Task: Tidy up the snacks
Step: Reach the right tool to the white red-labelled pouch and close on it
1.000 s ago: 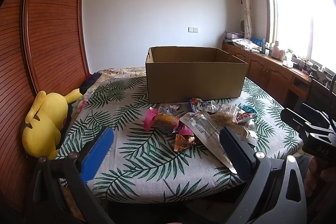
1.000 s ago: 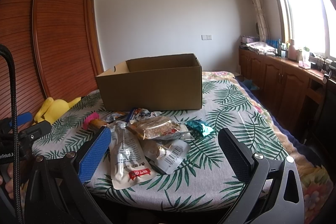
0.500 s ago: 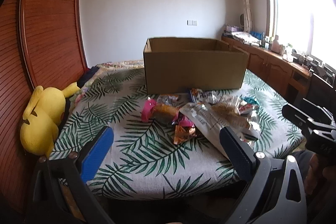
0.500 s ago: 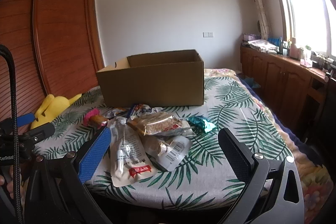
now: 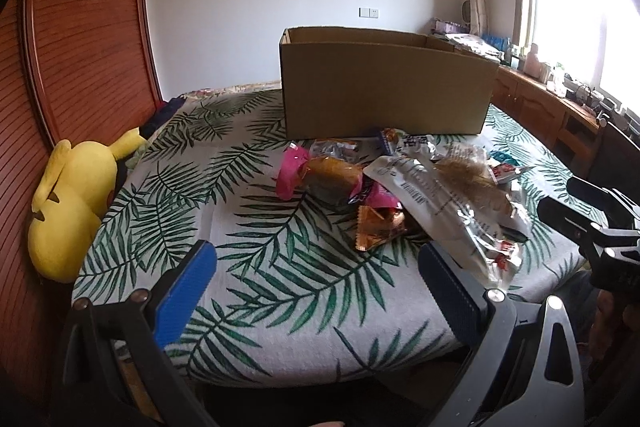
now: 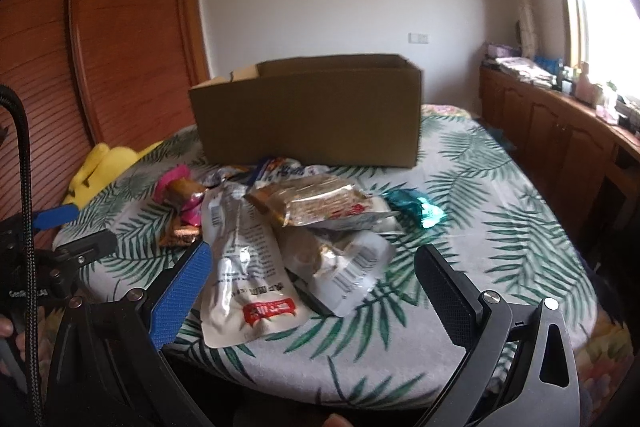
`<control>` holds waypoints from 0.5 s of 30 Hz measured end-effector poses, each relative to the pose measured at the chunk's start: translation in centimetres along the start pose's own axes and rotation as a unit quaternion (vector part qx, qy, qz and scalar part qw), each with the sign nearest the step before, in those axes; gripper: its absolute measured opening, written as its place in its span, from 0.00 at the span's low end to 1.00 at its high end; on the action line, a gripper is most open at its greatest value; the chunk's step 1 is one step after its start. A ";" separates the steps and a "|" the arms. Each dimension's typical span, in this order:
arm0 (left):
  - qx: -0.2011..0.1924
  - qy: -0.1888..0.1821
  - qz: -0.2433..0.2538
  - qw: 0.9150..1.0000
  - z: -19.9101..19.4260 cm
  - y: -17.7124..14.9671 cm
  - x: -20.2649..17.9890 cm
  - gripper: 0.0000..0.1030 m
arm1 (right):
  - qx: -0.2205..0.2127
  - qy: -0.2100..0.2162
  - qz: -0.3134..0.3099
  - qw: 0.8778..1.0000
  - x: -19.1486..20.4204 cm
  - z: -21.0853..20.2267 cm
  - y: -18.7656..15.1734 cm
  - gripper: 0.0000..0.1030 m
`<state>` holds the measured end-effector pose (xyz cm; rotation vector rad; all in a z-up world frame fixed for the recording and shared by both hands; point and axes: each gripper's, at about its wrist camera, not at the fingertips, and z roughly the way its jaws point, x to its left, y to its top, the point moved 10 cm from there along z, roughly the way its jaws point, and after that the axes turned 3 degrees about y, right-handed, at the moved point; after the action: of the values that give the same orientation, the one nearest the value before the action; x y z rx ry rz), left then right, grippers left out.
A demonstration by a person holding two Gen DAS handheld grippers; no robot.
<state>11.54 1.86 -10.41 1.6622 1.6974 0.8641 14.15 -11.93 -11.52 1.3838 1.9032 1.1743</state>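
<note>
Both grippers, left [image 5: 316,277] and right [image 6: 312,277], hover with jaws wide before snack packets [image 6: 280,223] fronting the cardboard box [image 5: 384,87].

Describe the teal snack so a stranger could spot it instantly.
Find the cardboard box on the leaf-print cover. The snack pile lies in front of it. The teal snack sits at the pile's window-side edge, a small crinkled shiny wrapper, the only blue-green one.
</note>
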 end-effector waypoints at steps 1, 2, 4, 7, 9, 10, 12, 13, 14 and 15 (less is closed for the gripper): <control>0.002 0.000 0.002 1.000 0.2 0.0 0.1 0.99 | 0.007 0.008 -0.003 1.000 0.3 0.6 -0.1 0.98; 0.006 -0.002 0.003 1.000 0.7 0.1 0.2 0.99 | 0.010 0.014 -0.005 1.000 0.6 0.9 -0.2 0.97; 0.013 -0.009 0.001 1.000 1.3 0.1 0.3 0.99 | 0.021 0.031 -0.014 0.999 1.3 1.8 -0.5 0.95; 0.024 -0.020 -0.001 1.000 2.3 0.2 0.4 0.99 | 0.043 0.053 -0.025 0.997 2.3 3.3 -0.9 0.88; 0.027 -0.022 -0.001 0.999 2.8 0.3 0.5 0.99 | 0.058 0.072 -0.030 0.995 3.1 4.0 -1.1 0.84; 0.028 -0.022 0.000 0.999 2.9 0.3 0.6 0.99 | 0.066 0.083 -0.034 0.994 3.6 4.4 -1.1 0.81; 0.030 -0.025 0.000 0.999 3.4 0.4 0.5 0.98 | 0.078 0.097 -0.041 0.991 4.3 5.1 -1.2 0.77; 0.033 -0.028 0.000 0.999 3.6 0.4 0.5 0.98 | 0.085 0.102 -0.046 0.990 4.7 5.6 -1.3 0.76; 0.035 -0.032 0.000 0.999 3.8 0.3 0.5 0.98 | 0.092 0.106 -0.050 0.989 5.0 6.0 -1.4 0.75; 0.037 -0.035 -0.001 0.999 4.0 0.3 0.5 0.97 | 0.099 0.108 -0.056 0.988 5.3 6.4 -1.6 0.74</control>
<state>14.92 2.54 -12.55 1.7197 1.7006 0.7422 16.63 -4.96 -15.62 1.2719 2.2717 1.1464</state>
